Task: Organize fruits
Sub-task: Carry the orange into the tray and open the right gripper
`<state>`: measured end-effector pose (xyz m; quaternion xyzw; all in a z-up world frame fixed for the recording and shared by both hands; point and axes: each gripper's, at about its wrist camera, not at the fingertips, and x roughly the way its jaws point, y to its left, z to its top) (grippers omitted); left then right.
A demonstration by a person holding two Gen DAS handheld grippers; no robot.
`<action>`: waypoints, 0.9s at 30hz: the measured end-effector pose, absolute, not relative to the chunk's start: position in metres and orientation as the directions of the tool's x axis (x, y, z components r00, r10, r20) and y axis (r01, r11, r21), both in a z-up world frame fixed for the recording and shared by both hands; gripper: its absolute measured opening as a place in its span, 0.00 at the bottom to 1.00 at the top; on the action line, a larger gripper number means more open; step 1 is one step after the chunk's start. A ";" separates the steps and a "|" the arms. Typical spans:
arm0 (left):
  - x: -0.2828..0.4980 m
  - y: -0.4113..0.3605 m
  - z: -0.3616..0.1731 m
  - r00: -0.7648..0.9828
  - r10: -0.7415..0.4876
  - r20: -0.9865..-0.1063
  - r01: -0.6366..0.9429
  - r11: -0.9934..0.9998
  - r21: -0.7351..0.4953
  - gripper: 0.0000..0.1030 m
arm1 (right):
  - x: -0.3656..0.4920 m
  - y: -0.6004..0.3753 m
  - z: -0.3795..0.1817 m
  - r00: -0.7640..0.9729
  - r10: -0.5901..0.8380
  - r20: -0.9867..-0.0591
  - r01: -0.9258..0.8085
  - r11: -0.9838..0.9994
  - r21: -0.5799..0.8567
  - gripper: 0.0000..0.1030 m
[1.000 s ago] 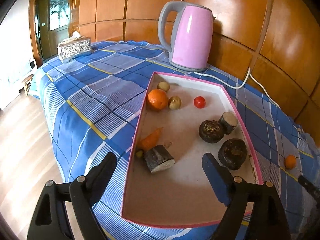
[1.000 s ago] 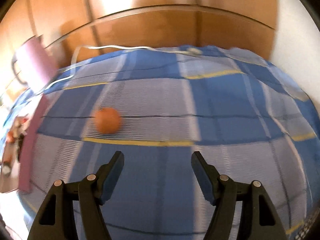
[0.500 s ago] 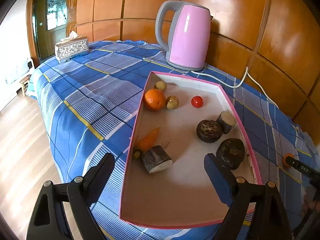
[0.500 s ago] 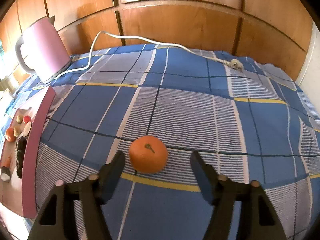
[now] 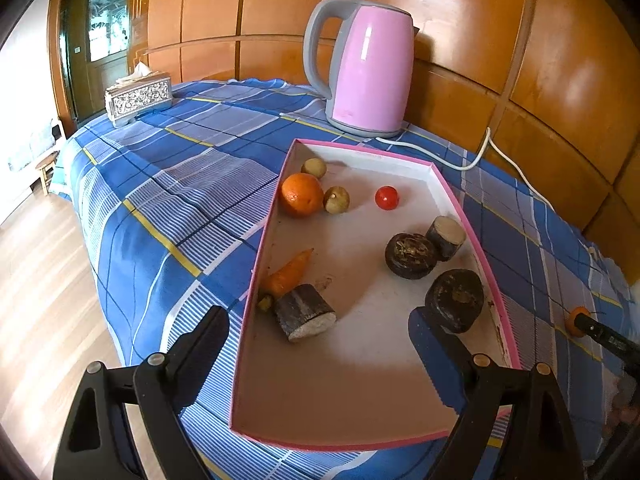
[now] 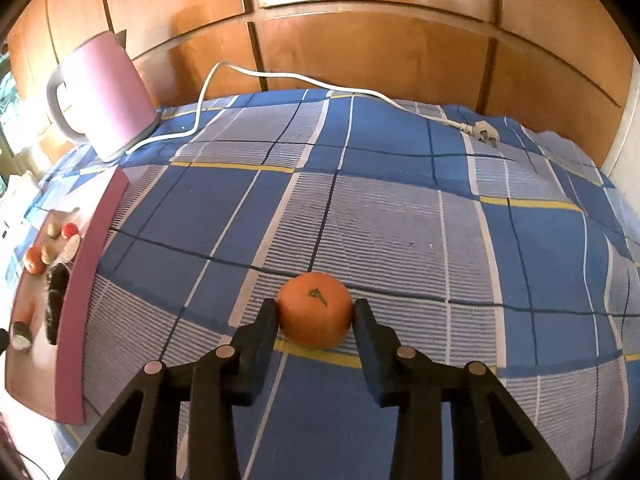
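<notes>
A pink-rimmed tray lies on the blue plaid cloth. It holds an orange, a red tomato, a carrot, small brown fruits and several dark round pieces. My left gripper is open and empty over the tray's near end. My right gripper is shut on a loose orange that rests on the cloth right of the tray. That orange also shows in the left wrist view, partly behind the right gripper's finger.
A pink kettle stands behind the tray, its white cord and plug trailing over the cloth. A tissue box sits at the far left corner. Wooden panels back the table; the floor drops off at the left.
My right gripper has moved up to the loose orange and closed its fingers onto both sides of it. My left gripper stays open over the tray, nearly still.
</notes>
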<state>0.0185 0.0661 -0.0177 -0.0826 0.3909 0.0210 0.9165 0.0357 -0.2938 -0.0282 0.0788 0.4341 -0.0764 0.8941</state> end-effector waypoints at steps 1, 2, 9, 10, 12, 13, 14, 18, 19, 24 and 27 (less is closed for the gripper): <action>0.018 0.066 -0.018 0.693 -0.027 -0.720 -0.102 0.986 -0.135 0.89 | 0.033 -0.294 -0.028 0.614 -0.060 -0.787 0.204 0.975 0.085 0.37; 0.018 0.065 -0.018 0.693 -0.027 -0.721 -0.101 0.986 -0.134 0.89 | 0.031 -0.294 -0.027 0.615 -0.047 -0.787 0.200 0.975 0.098 0.37; 0.017 0.063 -0.017 0.692 -0.029 -0.721 -0.094 0.987 -0.130 0.89 | 0.018 -0.284 -0.023 0.628 0.026 -0.778 0.147 0.978 0.151 0.37; 0.017 0.063 -0.017 0.692 -0.028 -0.722 -0.094 0.987 -0.129 0.89 | 0.017 -0.282 -0.021 0.630 0.043 -0.775 0.134 0.977 0.164 0.37; 0.016 0.064 -0.017 0.692 -0.027 -0.722 -0.095 0.987 -0.128 0.89 | 0.014 -0.276 -0.018 0.636 0.077 -0.768 0.104 0.977 0.185 0.37; 0.016 0.064 -0.017 0.692 -0.027 -0.722 -0.096 0.987 -0.129 0.89 | 0.014 -0.272 -0.015 0.640 0.090 -0.764 0.088 0.978 0.188 0.37; 0.016 0.065 -0.017 0.691 -0.027 -0.722 -0.098 0.987 -0.131 0.89 | 0.013 -0.268 -0.012 0.643 0.104 -0.759 0.070 0.979 0.193 0.37; 0.016 0.069 -0.016 0.688 -0.027 -0.725 -0.105 0.985 -0.136 0.89 | 0.013 -0.249 -0.003 0.648 0.164 -0.744 -0.003 0.977 0.213 0.37; 0.016 0.071 -0.016 0.687 -0.028 -0.727 -0.107 0.984 -0.139 0.89 | 0.014 -0.242 0.000 0.648 0.183 -0.739 -0.027 0.976 0.218 0.37; 0.017 0.084 -0.013 0.689 -0.008 -0.725 -0.134 0.981 -0.139 0.89 | 0.015 -0.212 0.012 0.643 0.257 -0.722 -0.131 0.965 0.227 0.37; 0.018 0.097 -0.011 0.691 0.012 -0.723 -0.164 0.977 -0.139 0.89 | 0.020 -0.192 0.020 0.632 0.304 -0.713 -0.199 0.953 0.230 0.37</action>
